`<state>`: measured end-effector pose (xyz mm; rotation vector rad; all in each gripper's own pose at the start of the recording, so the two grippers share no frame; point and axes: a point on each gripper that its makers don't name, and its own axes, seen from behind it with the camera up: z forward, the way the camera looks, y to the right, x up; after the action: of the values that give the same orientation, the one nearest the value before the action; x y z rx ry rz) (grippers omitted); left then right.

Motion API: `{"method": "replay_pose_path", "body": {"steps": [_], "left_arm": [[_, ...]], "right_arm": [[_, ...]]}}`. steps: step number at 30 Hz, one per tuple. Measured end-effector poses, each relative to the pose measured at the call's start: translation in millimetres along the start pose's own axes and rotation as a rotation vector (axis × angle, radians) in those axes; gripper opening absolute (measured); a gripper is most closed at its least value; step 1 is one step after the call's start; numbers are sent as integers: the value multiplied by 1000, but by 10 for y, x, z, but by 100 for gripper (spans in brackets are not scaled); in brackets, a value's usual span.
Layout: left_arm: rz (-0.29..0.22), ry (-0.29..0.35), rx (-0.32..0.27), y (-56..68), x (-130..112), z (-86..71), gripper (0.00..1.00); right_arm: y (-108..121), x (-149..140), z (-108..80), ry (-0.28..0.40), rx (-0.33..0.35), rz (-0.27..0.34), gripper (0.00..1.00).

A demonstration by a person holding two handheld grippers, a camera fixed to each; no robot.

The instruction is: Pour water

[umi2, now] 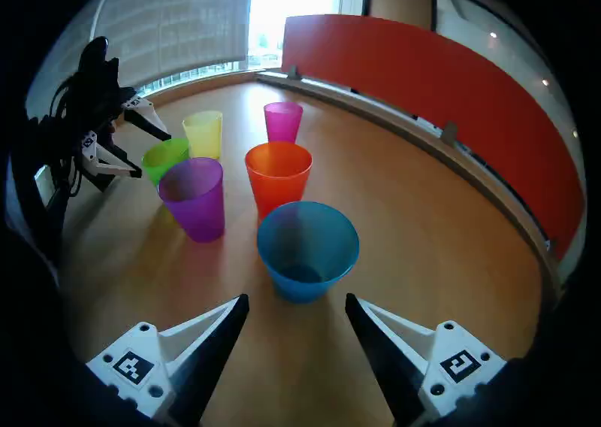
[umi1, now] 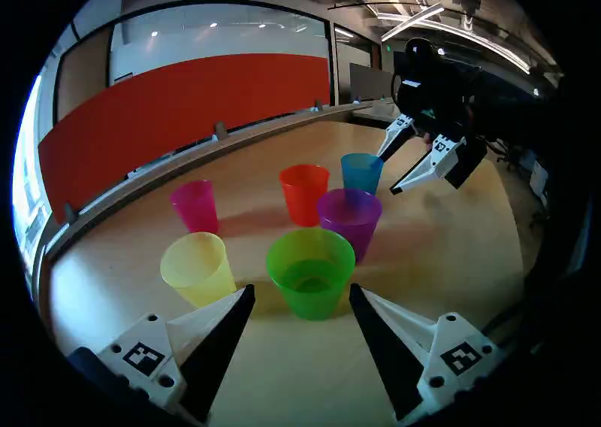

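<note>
Cups stand upright in a loose cluster on a wooden surface (umi1: 458, 239), six in all, none touching a gripper. The green cup (umi1: 310, 273) is the nearest to the left gripper (umi1: 300, 288), just ahead of its fingertips and centred between them. Its bottom looks darker, perhaps with a little liquid, though I cannot tell for sure. The left jaws are spread wide, wider than the cup, and hold nothing.

The blue cup (umi2: 306, 250) sits at the opposite end of the cluster, just in front of the right gripper (umi2: 296, 298) and in line with the gap between its fingers. Those jaws are also wide apart and empty. In the left gripper view the right gripper hovers above the surface just beside the blue cup.

Between these two cups stand the purple cup (umi2: 194, 198) and the orange cup (umi2: 278, 173), near each other. The purple one is just beside the green. The yellow cup (umi1: 197, 268) is next to the green cup, and the pink cup (umi1: 195, 205) stands behind the yellow one, a little apart from the others.

A red panel (umi1: 188, 104) runs along the far edge of the surface. A bright window (umi2: 285, 13) shows in the right gripper view.
</note>
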<state>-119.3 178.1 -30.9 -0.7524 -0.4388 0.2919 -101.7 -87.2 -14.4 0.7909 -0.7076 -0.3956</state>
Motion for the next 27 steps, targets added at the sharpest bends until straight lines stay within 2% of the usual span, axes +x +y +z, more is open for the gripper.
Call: {"method": "replay_pose_path", "body": {"steps": [10, 15, 18, 27], "left_arm": [[-15, 5, 33, -81, -40, -119, 94], [-31, 7, 57, -142, -62, -202, 94], [-36, 13, 91, -222, -92, -330, 94], [-89, 66, 273, -644, -263, -871, 93]], "right_arm": [[-31, -72, -136, 1, -28, 23, 100], [-8, -85, -195, 8, -58, 57, 100], [17, -108, -235, 13, -82, 88, 100], [131, -154, -423, 51, -179, 162, 100]]}}
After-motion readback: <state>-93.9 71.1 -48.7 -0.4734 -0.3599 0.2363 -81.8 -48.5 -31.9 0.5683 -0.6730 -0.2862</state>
